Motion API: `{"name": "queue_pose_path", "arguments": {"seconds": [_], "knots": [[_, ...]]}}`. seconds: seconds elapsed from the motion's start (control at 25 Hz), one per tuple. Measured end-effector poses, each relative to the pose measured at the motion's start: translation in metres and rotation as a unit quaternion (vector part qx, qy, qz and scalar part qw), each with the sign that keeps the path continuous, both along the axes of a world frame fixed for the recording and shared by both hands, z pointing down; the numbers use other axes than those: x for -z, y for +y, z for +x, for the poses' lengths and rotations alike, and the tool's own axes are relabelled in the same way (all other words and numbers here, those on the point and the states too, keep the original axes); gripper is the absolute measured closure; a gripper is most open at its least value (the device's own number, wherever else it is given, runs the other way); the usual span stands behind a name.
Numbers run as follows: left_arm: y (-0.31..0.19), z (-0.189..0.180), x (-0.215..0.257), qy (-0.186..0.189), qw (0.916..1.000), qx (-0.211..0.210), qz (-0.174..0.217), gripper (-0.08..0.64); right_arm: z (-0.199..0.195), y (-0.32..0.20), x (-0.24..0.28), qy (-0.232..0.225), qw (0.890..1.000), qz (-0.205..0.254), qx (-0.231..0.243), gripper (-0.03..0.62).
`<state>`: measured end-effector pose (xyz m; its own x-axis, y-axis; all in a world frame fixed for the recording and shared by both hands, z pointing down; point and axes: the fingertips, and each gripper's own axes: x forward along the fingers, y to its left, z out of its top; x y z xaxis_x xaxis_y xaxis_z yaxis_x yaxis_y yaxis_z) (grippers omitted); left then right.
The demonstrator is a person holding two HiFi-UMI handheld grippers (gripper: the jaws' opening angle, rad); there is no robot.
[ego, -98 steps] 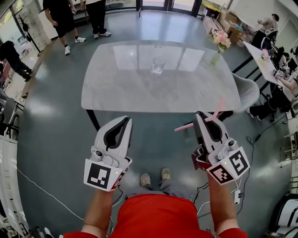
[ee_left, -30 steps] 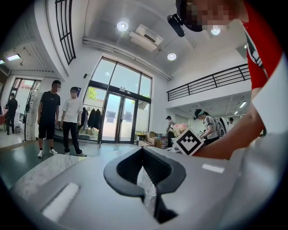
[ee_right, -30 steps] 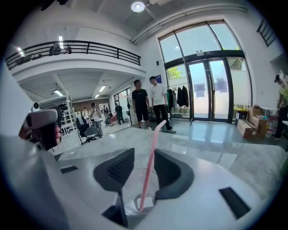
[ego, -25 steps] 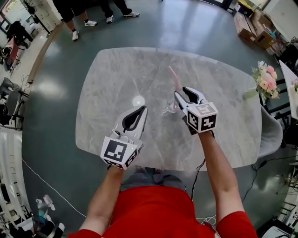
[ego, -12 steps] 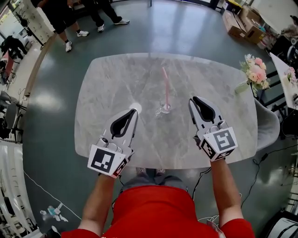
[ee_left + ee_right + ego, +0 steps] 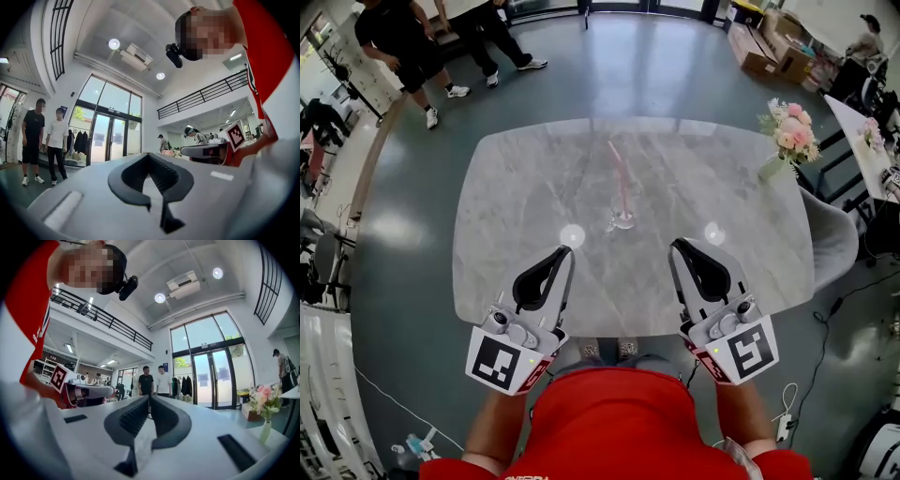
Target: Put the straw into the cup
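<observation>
Marble table (image 6: pixel 516 178), straw (image 6: pixel 620 183) in cup (image 6: pixel 622 221), grey floor (image 6: pixel 412 267)

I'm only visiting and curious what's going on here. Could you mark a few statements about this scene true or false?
1. The pink straw stands in the clear glass cup. True.
2. The cup sits on the grey marble table. True.
3. The left gripper holds the straw. False: it is empty, jaws together.
4. The vase of pink flowers lies on the floor. False: it stands upright at the table's corner.
</observation>
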<state>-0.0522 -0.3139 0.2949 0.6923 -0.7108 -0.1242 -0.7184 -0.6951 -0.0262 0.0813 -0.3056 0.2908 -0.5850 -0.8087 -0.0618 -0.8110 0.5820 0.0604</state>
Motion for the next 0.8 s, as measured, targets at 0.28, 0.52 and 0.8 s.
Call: {"name": "queue_pose_path", "arguments": {"seconds": [0.28, 0.52, 0.8], "knots": [[0.026, 0.009, 0.003, -0.006, 0.9999, -0.014, 0.001, 0.555, -0.005, 0.036, 0.004, -0.017, 1.0, 0.006, -0.004, 0.591], [0.033, 0.003, 0.002, 0.002, 0.9999, -0.013, 0.004, 0.555, -0.006, 0.046, -0.016, -0.022, 1.0, -0.019, -0.011, 0.592], [0.037, 0.006, -0.004, 0.004, 0.9999, -0.011, -0.003, 0.555, 0.003, 0.05, -0.022, -0.02, 0.999, -0.027, -0.015, 0.592]]}}
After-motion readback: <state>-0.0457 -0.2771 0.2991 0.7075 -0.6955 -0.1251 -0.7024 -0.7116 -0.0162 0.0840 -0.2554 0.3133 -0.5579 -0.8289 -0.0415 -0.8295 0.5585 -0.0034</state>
